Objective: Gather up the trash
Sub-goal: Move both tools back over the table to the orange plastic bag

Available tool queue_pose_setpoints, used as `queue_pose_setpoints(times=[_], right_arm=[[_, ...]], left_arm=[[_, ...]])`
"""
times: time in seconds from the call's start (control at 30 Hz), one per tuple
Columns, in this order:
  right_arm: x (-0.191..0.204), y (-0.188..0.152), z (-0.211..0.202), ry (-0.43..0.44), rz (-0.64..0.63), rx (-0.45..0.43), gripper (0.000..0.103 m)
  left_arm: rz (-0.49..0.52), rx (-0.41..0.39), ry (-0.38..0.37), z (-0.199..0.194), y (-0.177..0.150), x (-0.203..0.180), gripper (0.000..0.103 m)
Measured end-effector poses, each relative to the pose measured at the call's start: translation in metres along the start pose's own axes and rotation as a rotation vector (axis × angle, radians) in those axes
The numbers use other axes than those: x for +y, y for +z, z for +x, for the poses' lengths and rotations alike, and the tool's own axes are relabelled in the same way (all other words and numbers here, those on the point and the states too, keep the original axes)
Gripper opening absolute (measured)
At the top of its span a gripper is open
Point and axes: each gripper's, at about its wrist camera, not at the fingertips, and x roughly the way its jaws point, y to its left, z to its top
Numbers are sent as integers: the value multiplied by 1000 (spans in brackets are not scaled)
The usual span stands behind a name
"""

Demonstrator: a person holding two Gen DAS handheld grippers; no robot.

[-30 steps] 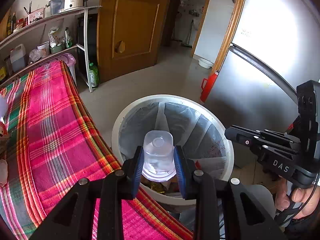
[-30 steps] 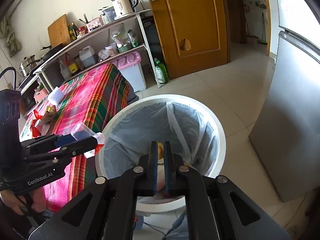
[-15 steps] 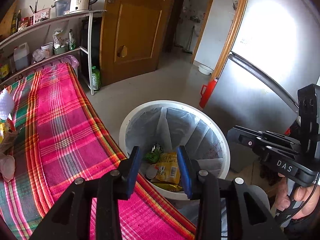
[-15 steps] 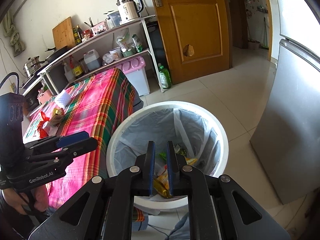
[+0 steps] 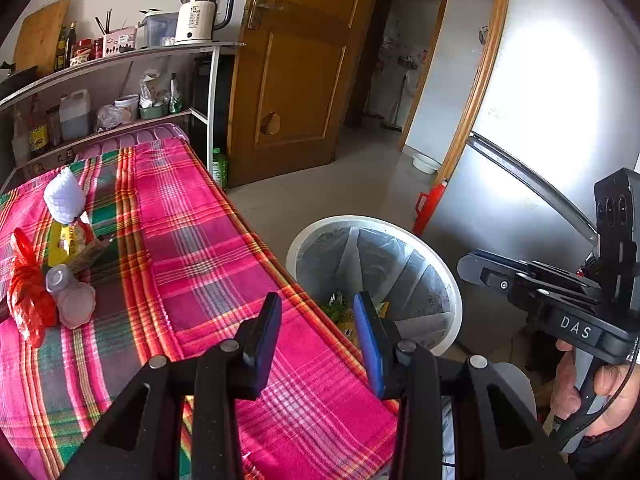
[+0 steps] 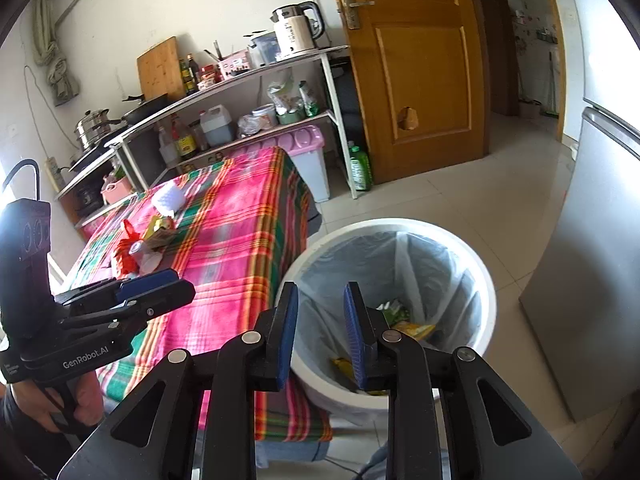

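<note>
A white trash bin (image 5: 448, 276) lined with a clear bag stands on the floor by the table corner; it also shows in the right wrist view (image 6: 486, 284) and holds yellow and green wrappers (image 6: 408, 326). My left gripper (image 5: 318, 320) is open and empty over the table edge, next to the bin. My right gripper (image 6: 320, 312) is open and empty above the bin's near rim. On the table lie a red plastic bag (image 5: 26, 300), a clear plastic cup (image 5: 70, 300), a yellow packet (image 5: 74, 240) and a white tissue roll (image 5: 64, 196).
The table has a pink plaid cloth (image 5: 224, 264). A silver fridge (image 5: 532, 184) stands right of the bin. A red canister (image 5: 428, 208) sits on the floor behind it. Shelves with a kettle (image 5: 202, 16) line the far wall beside a wooden door (image 5: 300, 72).
My left gripper let a clear plastic cup drop into the bin, opened, and swung left toward the table. My right gripper went from shut to open and pulled back a little.
</note>
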Motion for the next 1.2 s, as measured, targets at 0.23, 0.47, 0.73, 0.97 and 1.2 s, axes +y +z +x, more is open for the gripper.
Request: queue_pose_setpoints(times=[0.23, 0.47, 0.73, 0.97, 1.2], right_arm=[[27, -1, 6, 48, -43, 13, 28], [52, -3, 14, 88, -73, 27, 30], [74, -4, 21, 125, -106, 48, 30], [94, -1, 32, 168, -136, 64, 30], [114, 2, 44, 196, -170, 78, 30]], left_arm=[[-25, -24, 49, -24, -12, 19, 39], [-59, -43, 89, -43, -21, 41, 39], [-110, -60, 132, -61, -33, 66, 39], [-158, -75, 184, -73, -38, 94, 39], [-202, -93, 230, -83, -41, 119, 42]])
